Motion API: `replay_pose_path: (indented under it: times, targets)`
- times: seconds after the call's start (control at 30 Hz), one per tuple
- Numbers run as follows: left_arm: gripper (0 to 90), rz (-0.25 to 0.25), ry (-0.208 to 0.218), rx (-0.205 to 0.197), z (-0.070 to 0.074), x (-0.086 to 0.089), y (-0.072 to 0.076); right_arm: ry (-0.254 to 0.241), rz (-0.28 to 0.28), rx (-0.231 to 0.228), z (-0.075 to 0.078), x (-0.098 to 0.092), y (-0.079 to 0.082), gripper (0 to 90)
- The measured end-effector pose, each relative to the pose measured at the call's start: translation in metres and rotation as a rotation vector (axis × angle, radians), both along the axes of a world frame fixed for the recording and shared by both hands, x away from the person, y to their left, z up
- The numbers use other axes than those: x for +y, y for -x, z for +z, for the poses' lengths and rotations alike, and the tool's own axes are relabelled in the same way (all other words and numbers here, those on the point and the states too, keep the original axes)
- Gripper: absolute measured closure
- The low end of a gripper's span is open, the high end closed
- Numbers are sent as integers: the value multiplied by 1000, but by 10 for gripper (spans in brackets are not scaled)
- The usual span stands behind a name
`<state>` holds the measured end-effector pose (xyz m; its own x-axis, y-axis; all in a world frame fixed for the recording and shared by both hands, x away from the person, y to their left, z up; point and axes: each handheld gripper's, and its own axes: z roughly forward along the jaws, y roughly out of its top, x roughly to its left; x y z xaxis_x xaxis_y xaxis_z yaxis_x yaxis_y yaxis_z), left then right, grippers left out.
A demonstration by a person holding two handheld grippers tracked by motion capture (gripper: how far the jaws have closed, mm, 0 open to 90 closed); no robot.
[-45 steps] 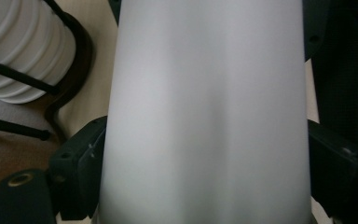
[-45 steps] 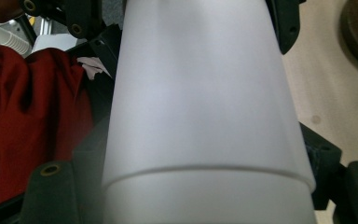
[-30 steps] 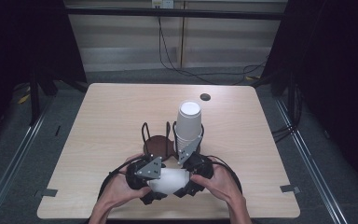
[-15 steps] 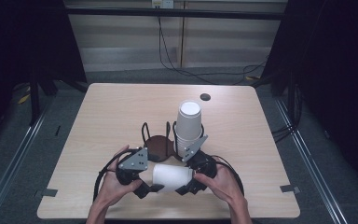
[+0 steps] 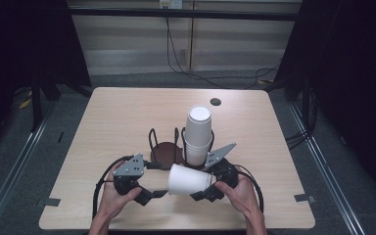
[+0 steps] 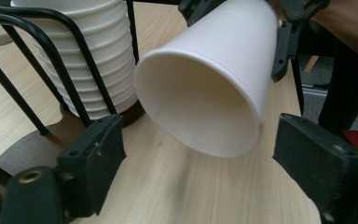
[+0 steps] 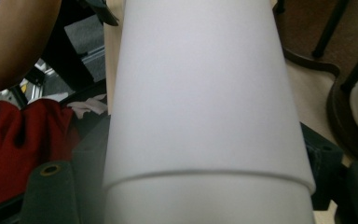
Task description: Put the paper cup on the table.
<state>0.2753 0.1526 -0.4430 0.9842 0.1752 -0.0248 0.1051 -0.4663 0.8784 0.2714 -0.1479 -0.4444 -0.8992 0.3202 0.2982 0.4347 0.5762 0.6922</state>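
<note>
A white paper cup (image 5: 186, 180) lies on its side just above the table's front edge, and my right gripper (image 5: 203, 185) is shut on its narrow end. In the right gripper view the cup (image 7: 200, 93) runs straight up between the two jaws. My left gripper (image 5: 152, 193) is open just left of the cup's mouth, apart from it. The left gripper view looks into the cup's open mouth (image 6: 200, 102), which hangs between the spread jaws of my left gripper (image 6: 200, 140). Behind it, a tall stack of white cups (image 5: 198, 131) stands in a black wire holder (image 5: 165, 154).
The holder's brown round base (image 6: 14, 154) and wire posts stand close behind both grippers. A small dark round spot (image 5: 215, 102) marks the wooden table (image 5: 122, 112) at the far side. Red cloth (image 7: 23, 135) lies below the table's front edge.
My left gripper has let go of the cup and drawn back to the left. The cup now stays in the right gripper alone, lying sideways.
</note>
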Motion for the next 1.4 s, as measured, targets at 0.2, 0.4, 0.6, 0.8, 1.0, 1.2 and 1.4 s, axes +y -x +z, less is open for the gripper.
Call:
replay_pose_path:
  times: [0.2,0.4,0.6,0.8,1.0,1.2,1.4]
  targets:
    - [156,8,27,24,-9,3,3,-73,-39,-22,-7,-6,2,236]
    - [157,15,78,43,-15,6,7,-141,-51,-40,-11,-9,2,237]
    - [157,44,125,75,-14,11,6,-213,-46,-69,-12,-6,3,237]
    - [157,41,195,70,-12,15,10,-293,-34,-106,-13,-5,4,237]
    - [155,7,282,69,-12,13,11,-368,-12,-124,-20,-3,8,237]
    - [155,38,310,75,-13,11,8,-369,15,-121,-23,3,9,237]
    - [40,34,275,92,-17,5,4,-357,42,-108,-24,6,9,237]
